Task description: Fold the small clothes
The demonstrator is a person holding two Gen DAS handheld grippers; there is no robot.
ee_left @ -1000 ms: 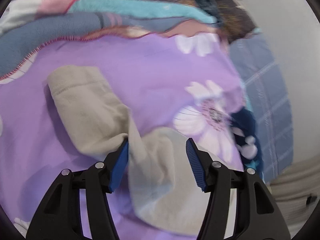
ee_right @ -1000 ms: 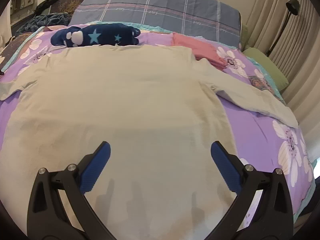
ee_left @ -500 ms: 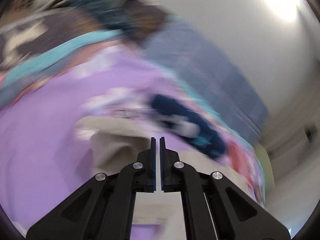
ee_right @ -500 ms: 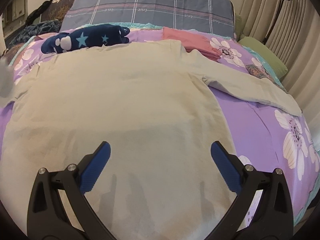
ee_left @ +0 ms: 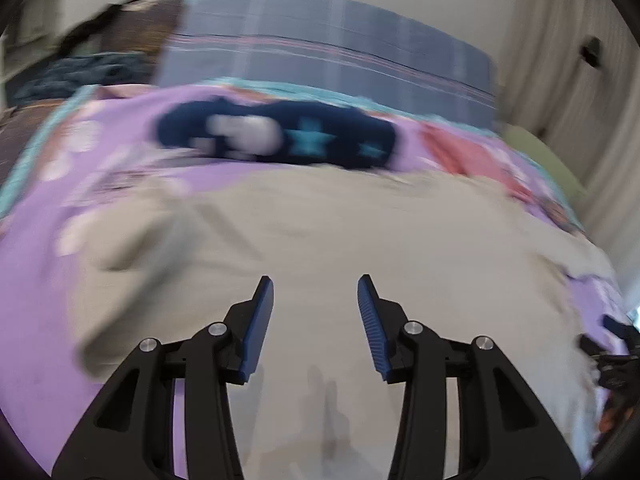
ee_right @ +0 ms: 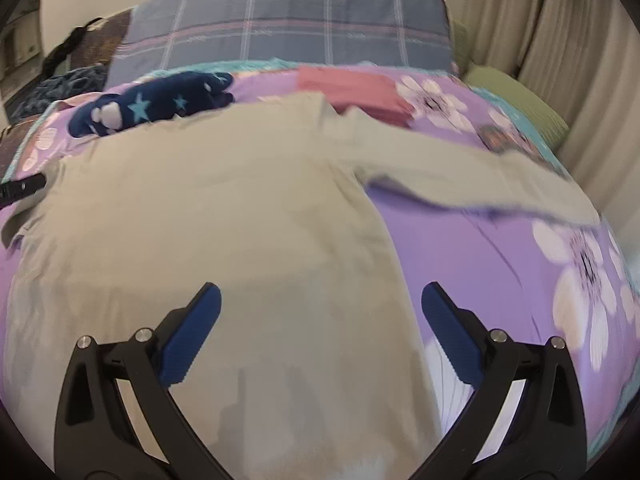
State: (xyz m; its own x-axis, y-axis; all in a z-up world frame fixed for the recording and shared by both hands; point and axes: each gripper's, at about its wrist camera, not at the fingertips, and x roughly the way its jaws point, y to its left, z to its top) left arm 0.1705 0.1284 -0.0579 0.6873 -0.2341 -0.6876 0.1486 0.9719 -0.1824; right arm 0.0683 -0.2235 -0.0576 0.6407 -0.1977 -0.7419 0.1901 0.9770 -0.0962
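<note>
— While the left gripper (ee_left: pixel 316 312) tilts down over the beige shirt (ee_left: pixel 360 240), how do its jaws stand?
— Parted, with nothing between them; they have just been opening. The shirt lies flat on the purple flowered bedspread (ee_left: pixel 36 320) under and ahead of the fingers, and its near sleeve is bunched up off to the left of them. That view is blurred.
— And the right gripper (ee_right: pixel 320 320)?
— It also points down at a slant, jaws spread wide and holding nothing. The shirt's body fills the space between and ahead of its fingers, with the hem side nearest. The other sleeve stretches out to the right, well ahead of the right finger.
— What lies past the shirt?
— A dark blue starred garment (ee_right: pixel 152 108) ahead and to the left, a folded pink cloth (ee_right: pixel 352 88) straight ahead, and a checked pillow (ee_right: pixel 288 32) behind both.
</note>
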